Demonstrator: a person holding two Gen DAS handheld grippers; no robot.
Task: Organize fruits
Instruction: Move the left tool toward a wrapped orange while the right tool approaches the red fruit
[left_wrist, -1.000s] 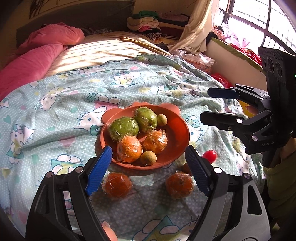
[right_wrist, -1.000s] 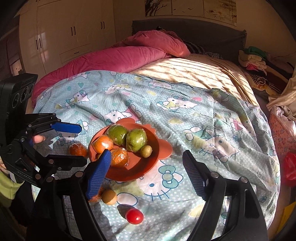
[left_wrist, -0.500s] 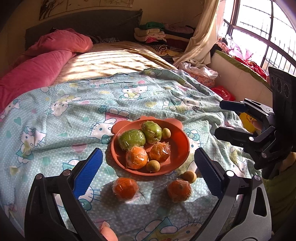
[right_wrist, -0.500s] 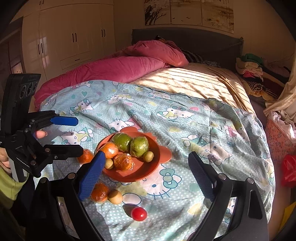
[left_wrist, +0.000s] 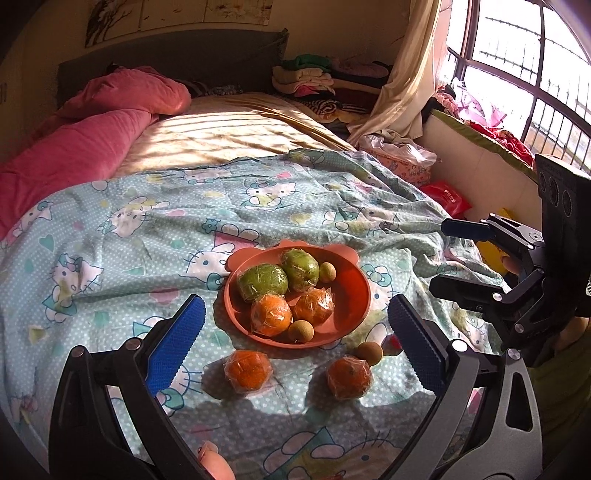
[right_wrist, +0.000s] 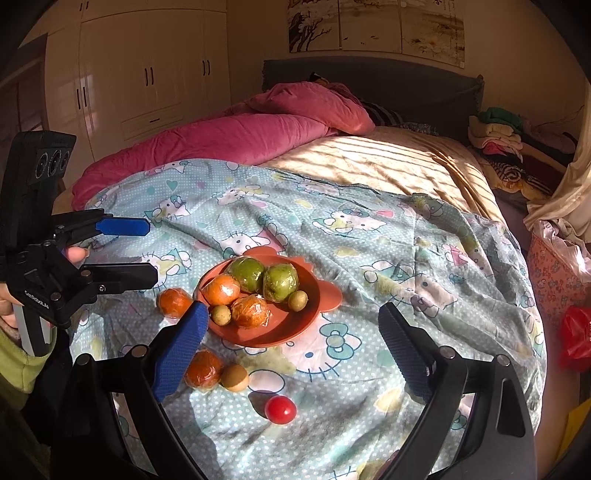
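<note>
left wrist view: left gripper (left_wrist: 295, 343) spread wide, gripping nothing, held above the cartoon-print sheet (left_wrist: 122, 258). straight ahead between the fingers, a smooth orange plate (left_wrist: 356, 295) with small ears, probably the collecting spot. on it two green fruits (left_wrist: 263, 282), two oranges (left_wrist: 270, 314) and two small brown round fruits (left_wrist: 301, 330); the bigger ones in crinkly, shiny film. nearer the gripper, off the plate: one wrapped orange (left_wrist: 246, 370) just right of the left finger, another (left_wrist: 348, 376) touching a brown fruit (left_wrist: 369, 352) near the right finger. likely waiting to be plated. off to the right, right gripper (left_wrist: 439, 256) parted, empty.

right wrist view: right gripper (right_wrist: 291, 339) wide, empty, hanging over the soft, rumpled sheet. plate (right_wrist: 295, 325) ahead, left of centre. close by the left finger, a wrapped orange (right_wrist: 203, 370) beside a matte brown fruit (right_wrist: 234, 376); a glossy red ball-shaped fruit (right_wrist: 280, 408) nearest, between the fingers. another orange (right_wrist: 173, 302) beyond the left fingertip, beside the plate's far-left rim.
</note>
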